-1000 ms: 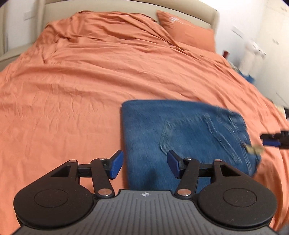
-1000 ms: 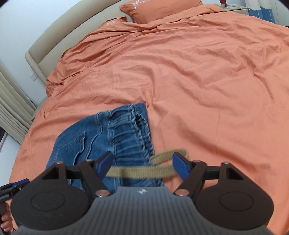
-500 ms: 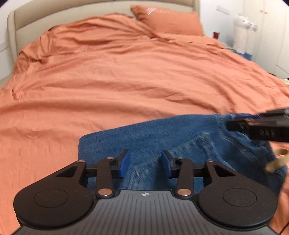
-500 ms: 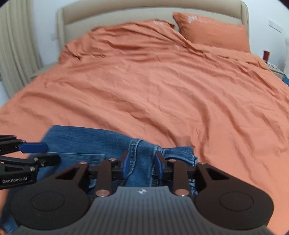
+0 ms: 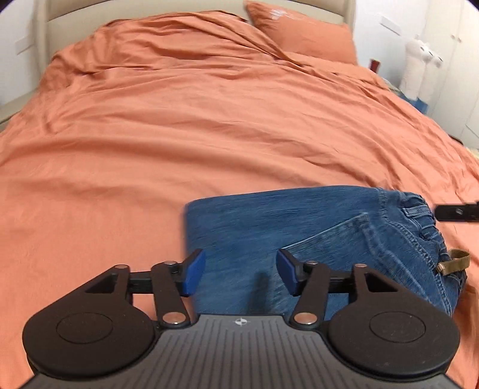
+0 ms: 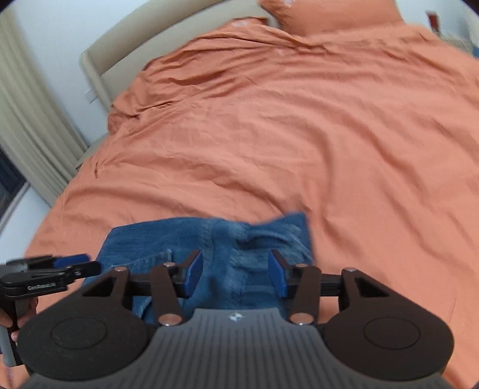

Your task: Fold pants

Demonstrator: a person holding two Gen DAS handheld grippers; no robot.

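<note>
Jeans (image 6: 227, 254) blurred — near edge hidden behind right gripper (image 6: 235, 273).

Folded blue jeans (image 6: 209, 248) lie on an orange duvet (image 6: 299, 134) near the foot of a bed, directly ahead of the right hand-held gripper (image 6: 235, 273), whose blue-padded jaws stand apart above the denim without touching it. At nine o'clock, the left hand-held gripper (image 6: 80, 263) reaches in toward the jeans' left edge; whether its jaws are parted cannot be told. A beige headboard (image 6: 143, 39) runs toward eleven o'clock, an orange pillow (image 6: 329, 15) sits at one o'clock, and pale curtains (image 6: 27, 119) hang at ten o'clock.
</note>
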